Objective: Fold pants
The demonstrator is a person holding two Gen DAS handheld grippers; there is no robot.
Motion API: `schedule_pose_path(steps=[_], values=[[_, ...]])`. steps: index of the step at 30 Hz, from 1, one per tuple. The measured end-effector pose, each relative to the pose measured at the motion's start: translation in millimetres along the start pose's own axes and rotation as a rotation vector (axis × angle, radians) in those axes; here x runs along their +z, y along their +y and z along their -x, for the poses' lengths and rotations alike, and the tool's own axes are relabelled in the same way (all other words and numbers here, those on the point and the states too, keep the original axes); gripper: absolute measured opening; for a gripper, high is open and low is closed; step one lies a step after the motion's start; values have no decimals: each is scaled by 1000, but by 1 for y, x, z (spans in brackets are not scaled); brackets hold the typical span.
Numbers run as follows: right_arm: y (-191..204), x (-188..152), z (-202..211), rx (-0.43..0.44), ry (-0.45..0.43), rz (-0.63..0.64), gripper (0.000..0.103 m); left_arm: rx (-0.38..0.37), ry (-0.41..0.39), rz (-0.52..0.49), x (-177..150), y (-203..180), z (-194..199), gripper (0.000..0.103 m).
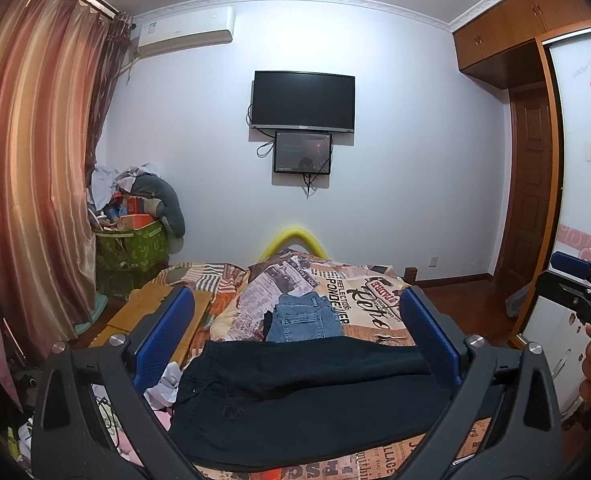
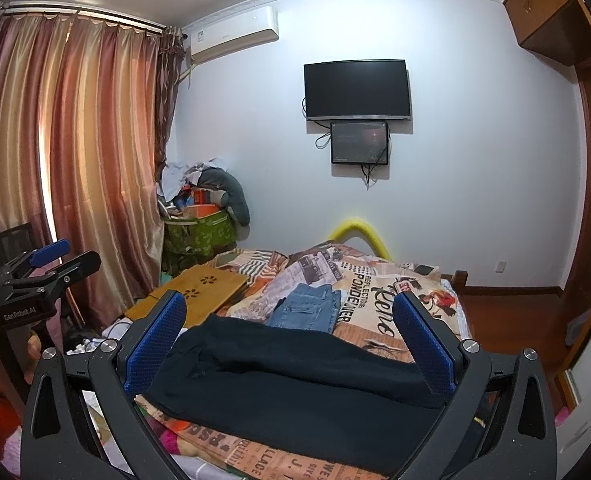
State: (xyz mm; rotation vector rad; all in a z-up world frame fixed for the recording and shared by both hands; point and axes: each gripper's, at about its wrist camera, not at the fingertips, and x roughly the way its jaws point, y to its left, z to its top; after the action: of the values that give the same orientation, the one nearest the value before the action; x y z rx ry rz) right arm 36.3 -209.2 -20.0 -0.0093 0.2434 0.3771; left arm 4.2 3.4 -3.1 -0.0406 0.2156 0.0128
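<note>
We have the dark pants (image 1: 295, 392) lying across the near edge of the bed (image 1: 375, 304), waistband and drawstring toward its left side, legs running right. They look laid out but not yet folded, so we judge this the start. Our left gripper (image 1: 295, 344) and right gripper (image 2: 291, 344) hover above them, fingers spread wide, holding nothing. Next we would lower both onto one end and pinch the cloth. Folded jeans (image 1: 305, 318) sit just beyond. By the far left corner, a green basket (image 2: 199, 236) brims with clutter.
</note>
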Motion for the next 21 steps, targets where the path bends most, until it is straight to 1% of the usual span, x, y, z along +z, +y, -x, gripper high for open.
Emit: schedule_pose_path(steps=[21], values=[[5,-4,0,-5,0,-6,103,-8,-2,8,1,-3,-3,103]])
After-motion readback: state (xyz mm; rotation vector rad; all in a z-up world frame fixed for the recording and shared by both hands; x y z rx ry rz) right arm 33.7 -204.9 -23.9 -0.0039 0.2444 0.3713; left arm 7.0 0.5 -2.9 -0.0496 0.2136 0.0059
